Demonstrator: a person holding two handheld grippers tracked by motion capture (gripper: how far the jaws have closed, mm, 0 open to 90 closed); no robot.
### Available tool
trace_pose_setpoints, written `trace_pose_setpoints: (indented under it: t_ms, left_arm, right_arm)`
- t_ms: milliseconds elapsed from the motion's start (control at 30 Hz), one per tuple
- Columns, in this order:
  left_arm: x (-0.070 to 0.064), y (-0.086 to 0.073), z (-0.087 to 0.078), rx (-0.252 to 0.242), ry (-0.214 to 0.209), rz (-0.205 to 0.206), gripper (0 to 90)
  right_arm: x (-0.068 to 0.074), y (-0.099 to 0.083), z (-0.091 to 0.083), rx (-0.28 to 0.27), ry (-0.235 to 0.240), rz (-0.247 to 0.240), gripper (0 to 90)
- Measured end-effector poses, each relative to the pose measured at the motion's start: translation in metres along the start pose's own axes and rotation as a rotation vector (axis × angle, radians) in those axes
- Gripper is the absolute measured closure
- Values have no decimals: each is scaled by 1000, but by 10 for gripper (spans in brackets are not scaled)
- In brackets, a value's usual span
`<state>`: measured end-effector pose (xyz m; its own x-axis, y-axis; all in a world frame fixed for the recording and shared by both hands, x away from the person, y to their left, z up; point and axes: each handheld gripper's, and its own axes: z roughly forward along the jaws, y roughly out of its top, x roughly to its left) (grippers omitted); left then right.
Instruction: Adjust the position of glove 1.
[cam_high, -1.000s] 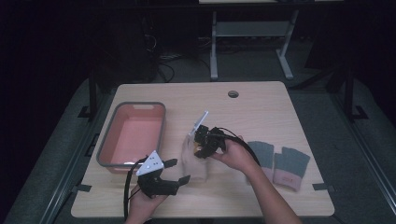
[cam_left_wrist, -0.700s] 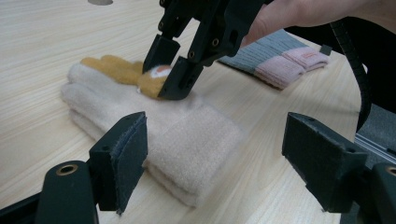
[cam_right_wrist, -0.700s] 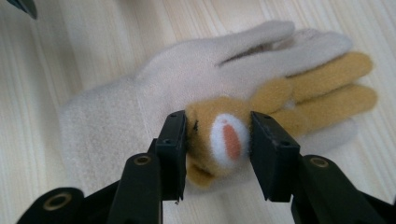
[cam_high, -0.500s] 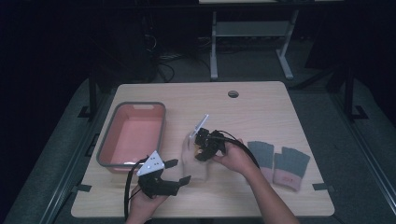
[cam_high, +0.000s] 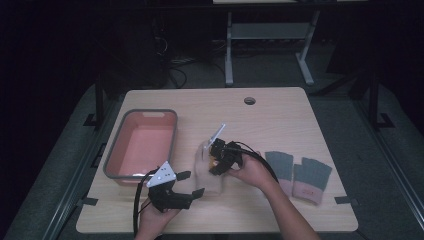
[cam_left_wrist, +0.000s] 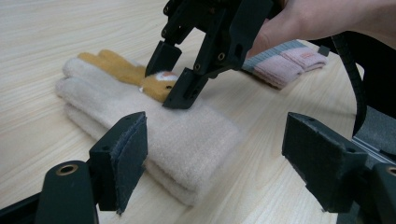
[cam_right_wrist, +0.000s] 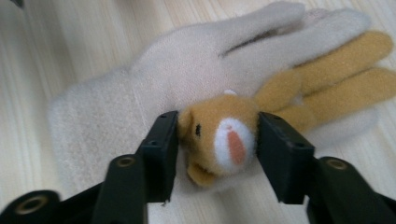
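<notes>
A pair of cream gloves (cam_high: 206, 175) lies stacked at the table's middle front, fingers pointing away. The top glove (cam_right_wrist: 140, 93) bears a tan plush animal head (cam_right_wrist: 219, 133) with long tan ears. My right gripper (cam_right_wrist: 217, 149) comes down on it from above, a pad touching each side of the head. From the left gripper view, the right gripper (cam_left_wrist: 180, 77) pins the head (cam_left_wrist: 159, 86) onto the glove (cam_left_wrist: 187, 144). My left gripper (cam_left_wrist: 223, 163) stands open just short of the cuff, at the gloves' near-left (cam_high: 191, 184).
A pink bin with a grey rim (cam_high: 172, 131) stands at the left, close to my left gripper. Two grey gloves with pink cuffs (cam_high: 280, 167) (cam_high: 311, 181) lie to the right of the person's right hand. A cable hole (cam_high: 249, 101) marks the far table edge.
The right gripper has edged a little nearer and lower onto the cream glove. The left gripper has hardly moved.
</notes>
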<state>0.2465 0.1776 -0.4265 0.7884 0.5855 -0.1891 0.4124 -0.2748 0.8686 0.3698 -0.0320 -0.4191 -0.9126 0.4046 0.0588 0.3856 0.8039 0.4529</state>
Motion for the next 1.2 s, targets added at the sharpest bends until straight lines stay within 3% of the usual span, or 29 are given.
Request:
trace_pose_setpoints:
  t_ms: [233,367,467,533,700,833,867,967,1000,1167,1200]
  left_arm:
    - [1,0,3,6,4,-21,225]
    - [2,1,7,9,6,-66,232]
    - [4,3,9,14,14,-91,240]
    - [3,5,10,20,36,-114,242]
    - [4,5,20,86,105,-193,250]
    - [5,5,22,106,123,-217,254]
    - [6,6,22,113,125,-226,263]
    - [8,10,25,121,119,-250,306]
    - [9,12,28,129,126,-260,316]
    - [9,13,35,161,128,-273,334]
    - [11,12,38,165,113,-301,345]
  right_arm:
    - [-3,-6,-8,-41,-13,61,367]
    - [-5,-10,-16,-74,-3,105,348]
    - [-6,-17,-21,-107,19,166,335]
    - [-5,-19,-21,-109,22,182,331]
    - [0,-31,-19,-146,31,243,332]
    - [2,-38,-19,-170,38,294,336]
    - [2,-42,-17,-184,45,330,341]
    - [3,-47,-15,-192,51,362,341]
    - [3,-51,-12,-197,72,390,340]
    - [4,-57,-7,-203,77,427,342]
    - [4,-58,-6,-201,88,444,343]
